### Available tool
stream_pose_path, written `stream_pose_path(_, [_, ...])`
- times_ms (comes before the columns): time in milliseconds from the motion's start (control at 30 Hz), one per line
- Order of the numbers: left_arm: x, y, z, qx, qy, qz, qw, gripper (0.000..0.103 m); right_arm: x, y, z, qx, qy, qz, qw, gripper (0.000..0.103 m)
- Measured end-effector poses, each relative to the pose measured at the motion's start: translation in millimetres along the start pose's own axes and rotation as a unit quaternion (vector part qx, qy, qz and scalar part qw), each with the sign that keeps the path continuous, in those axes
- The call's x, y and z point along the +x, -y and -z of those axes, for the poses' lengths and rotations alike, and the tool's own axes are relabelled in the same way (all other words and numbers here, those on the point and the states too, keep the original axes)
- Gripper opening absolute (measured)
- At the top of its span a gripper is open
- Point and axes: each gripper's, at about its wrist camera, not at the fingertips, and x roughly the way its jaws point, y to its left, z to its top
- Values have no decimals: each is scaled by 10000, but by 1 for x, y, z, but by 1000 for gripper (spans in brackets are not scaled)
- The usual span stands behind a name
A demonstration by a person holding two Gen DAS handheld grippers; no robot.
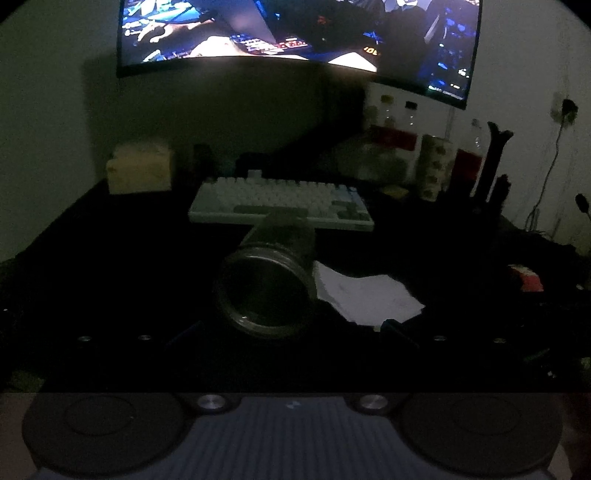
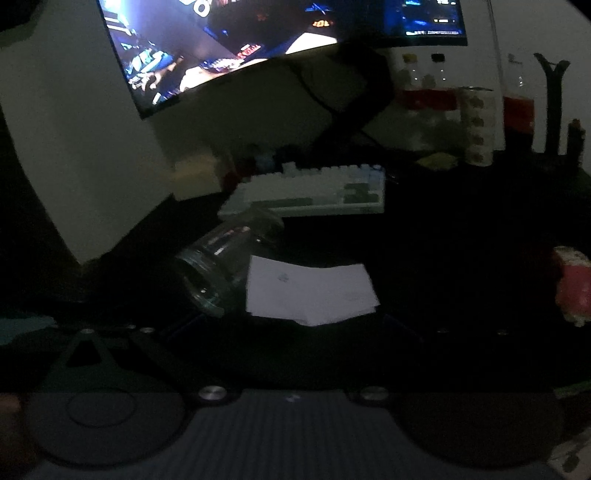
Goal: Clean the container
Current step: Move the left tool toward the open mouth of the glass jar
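Note:
A clear glass jar (image 1: 267, 286) lies on its side on the dark desk, mouth toward the camera, just in front of my left gripper (image 1: 291, 328). A white paper tissue (image 1: 364, 293) lies right of the jar. In the right wrist view the jar (image 2: 218, 266) lies left of centre and the tissue (image 2: 308, 291) is straight ahead of my right gripper (image 2: 291, 325). The scene is very dark, so the fingers of both grippers are barely visible and I cannot tell how they stand.
A white keyboard (image 1: 280, 203) lies behind the jar, under a lit monitor (image 1: 295, 33). Bottles and jars (image 1: 436, 162) stand at the back right. A yellowish box (image 1: 140, 170) sits back left. A red and white object (image 2: 572, 288) lies at the right.

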Motion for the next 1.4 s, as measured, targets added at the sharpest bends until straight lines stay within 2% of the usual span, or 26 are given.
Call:
stream_pose_path(133, [4,0,1,23,10,-125,9999,103,3,2,2,17,-15,-65,10000,103])
stream_pose_path(233, [12,-6,-1,-294,-118,-178,9993,103,7,2,4,-56,82,-90,9999,103])
stream_pose_path(300, [13,-9,0,-511,-90,-142,9986,103,11,3,2,-118,63,-124,9998,103])
stream_pose_path(367, [14,-10,0,-513,-46,-33,9987,103,14,2,-1,-199,10,-142,9997,103])
stream_pose_path(433, [14,-9,0,-476,8,-83,9988,103,16,1,-5,-302,8,-118,9995,103])
stream_pose_path(567, [12,-2,1,-25,117,-178,9998,103,22,0,-7,-513,15,-133,9986,103])
stream_pose_path(833, [28,-11,2,-498,-210,-303,9981,103,30,-6,-4,-844,-72,-488,9952,103])
stream_pose_path(1033, [34,-6,1,-159,-195,-518,9983,103,37,-9,-10,-1033,-155,-250,9942,103])
stream_pose_path(1233, [47,-4,0,-59,-217,-173,9996,103,46,3,-20,-947,-171,-354,9947,103])
stream_pose_path(1400, [65,-6,-1,18,-188,-296,9994,103,60,9,-25,-1085,-202,-316,9934,103])
